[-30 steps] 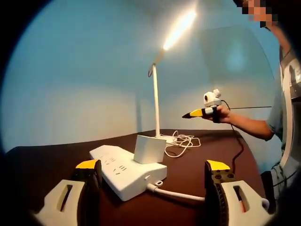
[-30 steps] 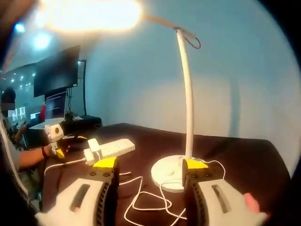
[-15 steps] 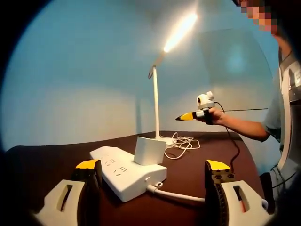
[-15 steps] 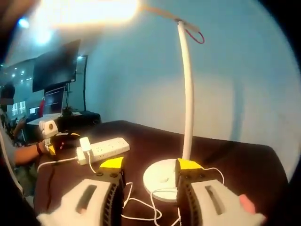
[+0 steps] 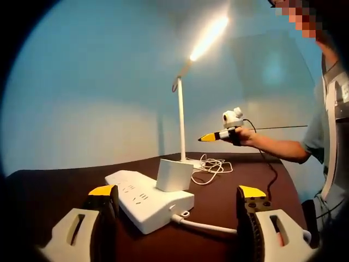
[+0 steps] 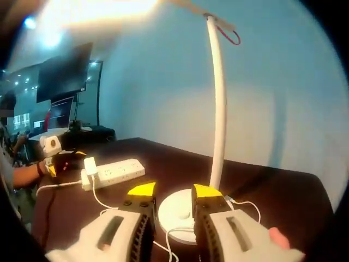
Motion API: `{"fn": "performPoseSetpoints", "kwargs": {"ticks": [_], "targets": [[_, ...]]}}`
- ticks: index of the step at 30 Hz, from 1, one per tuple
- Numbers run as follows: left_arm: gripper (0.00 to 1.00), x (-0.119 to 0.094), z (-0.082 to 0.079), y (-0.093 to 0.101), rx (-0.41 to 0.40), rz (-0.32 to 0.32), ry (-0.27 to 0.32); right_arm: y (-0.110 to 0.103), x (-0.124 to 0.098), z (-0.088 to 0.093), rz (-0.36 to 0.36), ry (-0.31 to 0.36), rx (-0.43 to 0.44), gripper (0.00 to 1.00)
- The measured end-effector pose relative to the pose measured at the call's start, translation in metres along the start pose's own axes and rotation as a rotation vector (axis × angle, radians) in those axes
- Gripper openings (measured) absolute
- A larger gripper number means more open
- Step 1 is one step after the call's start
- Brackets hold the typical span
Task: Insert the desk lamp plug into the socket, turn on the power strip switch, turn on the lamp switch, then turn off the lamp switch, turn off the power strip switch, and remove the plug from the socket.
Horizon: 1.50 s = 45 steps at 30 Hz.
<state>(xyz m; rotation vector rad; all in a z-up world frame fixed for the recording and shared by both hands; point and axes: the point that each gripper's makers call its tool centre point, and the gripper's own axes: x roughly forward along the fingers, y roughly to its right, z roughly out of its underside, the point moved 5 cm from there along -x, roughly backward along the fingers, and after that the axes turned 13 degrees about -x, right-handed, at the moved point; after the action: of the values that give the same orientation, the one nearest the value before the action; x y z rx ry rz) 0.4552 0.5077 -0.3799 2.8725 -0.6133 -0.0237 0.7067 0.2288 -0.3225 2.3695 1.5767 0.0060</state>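
1. In the left gripper view, the left hand-held gripper (image 5: 177, 195), with grey jaws and yellow tips, rises from 6 o'clock with its jaws spread wide and nothing between them.
2. Between those jaws and a little beyond them, the long white plastic power strip (image 5: 146, 199) lies on the dark brown desk (image 5: 49, 191), its white cable (image 5: 204, 225) running off toward 4 o'clock.
3. A white cube-shaped plug adapter (image 5: 174, 174) stands plugged into the strip's top, at about the centre of the view.
4. Behind it, toward 12 o'clock, the slim white desk lamp (image 5: 181, 117) stands upright on the desk, its angled head glowing brightly against the blue wall (image 5: 82, 82).
5. A loose coil of thin white cord (image 5: 210, 164) lies on the desk just beside the lamp's foot.
6. At 3 o'clock the right hand-held gripper (image 5: 204, 137) hovers above the desk, held in a person's hand (image 5: 245, 136); its yellow tips point toward the lamp post, and whether they are apart I cannot tell here.
7. In the right gripper view, that gripper's jaws stand at 6 o'clock, narrowed to a small gap with nothing gripped, directly over the lamp's round white base (image 6: 177, 207).
8. At 9 o'clock in that view, the power strip lies well apart from the base.
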Motion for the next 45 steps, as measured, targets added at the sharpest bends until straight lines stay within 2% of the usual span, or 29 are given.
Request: {"fn": "performPoseSetpoints", "kwargs": {"ticks": [7, 17, 26, 36, 45], "targets": [[0.87, -0.001, -0.003, 0.0, -0.002, 0.007, 0.019, 0.003, 0.015, 0.003, -0.01, -0.013, -0.014, 0.14], [0.87, -0.001, -0.002, -0.001, 0.007, -0.001, 0.01, 0.009, 0.031, 0.01, -0.009, -0.021, -0.021, 0.04], [0.87, -0.001, -0.003, 0.001, 0.005, 0.003, 0.017, 0.007, 0.038, 0.027, -0.005, -0.023, 0.015, 0.04], [0.86, 0.0, 0.0, 0.0, 0.013, -0.006, 0.002, 0.01, 0.043, 0.052, 0.0, -0.066, 0.031, 0.04], [0.85, -0.001, 0.001, -0.001, 0.019, -0.012, -0.007, 0.005, 0.045, 0.062, -0.018, -0.094, 0.041, 0.04]]}}
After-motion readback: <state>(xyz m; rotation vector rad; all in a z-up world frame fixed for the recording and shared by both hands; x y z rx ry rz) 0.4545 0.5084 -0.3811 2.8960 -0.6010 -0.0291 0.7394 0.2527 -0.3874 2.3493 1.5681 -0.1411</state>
